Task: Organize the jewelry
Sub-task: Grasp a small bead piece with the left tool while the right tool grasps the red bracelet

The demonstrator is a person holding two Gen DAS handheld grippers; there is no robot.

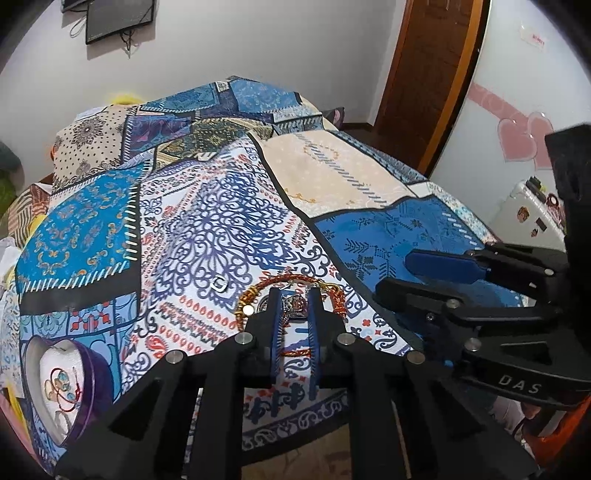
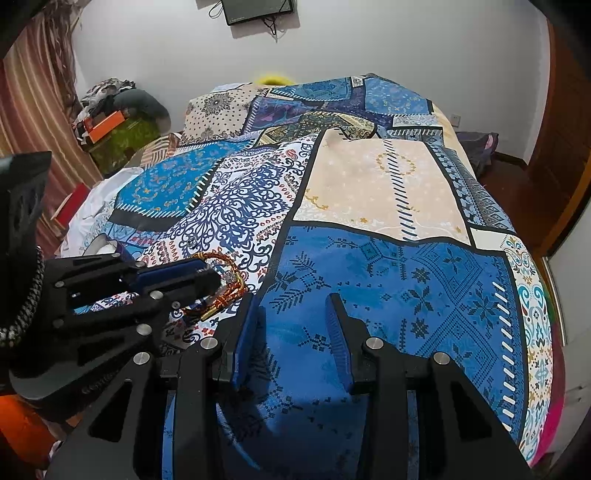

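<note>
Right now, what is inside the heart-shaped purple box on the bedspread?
The heart-shaped purple box stands open with a white lining. Inside lie a thin red cord loop and some pale blue pieces. Its lower end is cut off by the picture's edge.

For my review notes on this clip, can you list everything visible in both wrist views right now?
bedspread: one, blue, white and cream patchwork, covering the bed
braided bangle: one, red and gold, on the white patterned patch
jewelled piece: one, silvery with dark stones, inside the bangle, between the left fingers
small ring: one, silver, on the spread left of the bangle
heart-shaped box: one, purple with white lining, open, lower left, jewelry inside
wall screen: one, black, on the white wall
clothes pile: one, mixed colours, beside the striped curtain
door: one, brown wood, far right
left gripper: black with blue pads, closed on the jewelled piece
right gripper: black with blue pads, open over the blue patch, empty
</note>
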